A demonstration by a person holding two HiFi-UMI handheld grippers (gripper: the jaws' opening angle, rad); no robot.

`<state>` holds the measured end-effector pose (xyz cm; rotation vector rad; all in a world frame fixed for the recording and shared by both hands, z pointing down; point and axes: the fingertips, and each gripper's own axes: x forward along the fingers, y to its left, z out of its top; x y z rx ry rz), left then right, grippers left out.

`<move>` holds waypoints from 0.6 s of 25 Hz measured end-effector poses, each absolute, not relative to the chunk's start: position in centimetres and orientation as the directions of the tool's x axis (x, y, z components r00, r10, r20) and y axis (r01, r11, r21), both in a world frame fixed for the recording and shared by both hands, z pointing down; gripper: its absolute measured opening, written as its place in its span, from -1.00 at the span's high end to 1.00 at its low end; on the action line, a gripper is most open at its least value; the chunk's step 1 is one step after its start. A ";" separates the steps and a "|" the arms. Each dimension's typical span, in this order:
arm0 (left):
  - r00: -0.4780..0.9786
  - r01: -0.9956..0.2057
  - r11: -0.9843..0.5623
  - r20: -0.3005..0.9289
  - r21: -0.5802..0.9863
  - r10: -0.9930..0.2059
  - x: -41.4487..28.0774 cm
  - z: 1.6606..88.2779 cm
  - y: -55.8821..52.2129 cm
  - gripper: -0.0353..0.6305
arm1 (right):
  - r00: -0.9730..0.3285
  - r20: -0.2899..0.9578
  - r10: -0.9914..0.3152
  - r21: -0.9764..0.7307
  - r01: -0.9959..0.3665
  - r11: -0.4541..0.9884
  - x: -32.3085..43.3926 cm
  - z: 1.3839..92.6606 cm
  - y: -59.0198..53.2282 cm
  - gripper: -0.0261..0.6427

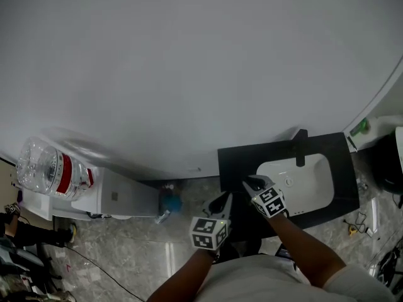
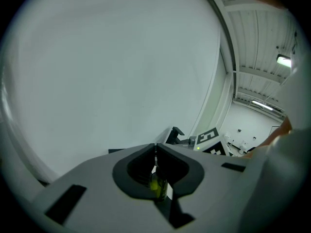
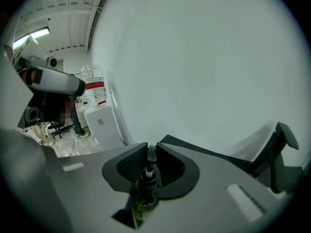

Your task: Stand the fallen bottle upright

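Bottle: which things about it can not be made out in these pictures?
Right gripper view: the right claw grips the bottle; the claw's body hides its base.
Head view: the bottle does not show, seemingly behind that claw.
Left gripper view: a yellow-green thing inside the left claw, too covered to name or call gripped.

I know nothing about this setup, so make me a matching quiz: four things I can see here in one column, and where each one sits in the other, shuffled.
Things:
1. water jug
2. faucet
3. basin
4. pump bottle

Places:
A. between the jaws of the right gripper
B. sunk in the black counter
C. on top of the white dispenser
D. at the basin's wall-side edge

Pairs: 1-C, 2-D, 3-B, 4-A.
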<state>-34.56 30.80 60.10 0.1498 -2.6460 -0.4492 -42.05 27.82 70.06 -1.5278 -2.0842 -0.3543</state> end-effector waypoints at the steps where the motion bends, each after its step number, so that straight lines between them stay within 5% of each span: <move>1: -0.894 -0.033 0.942 0.411 0.335 -0.177 -34.6 59.9 30.7 0.87 | -0.231 0.545 0.806 -0.086 0.941 0.328 -41.7 69.8 27.4 0.74; 15: -0.918 -0.022 0.950 0.370 0.311 -0.143 -34.0 57.5 28.6 0.87 | -0.215 0.516 0.829 -0.077 0.952 0.295 -35.6 69.1 22.1 0.72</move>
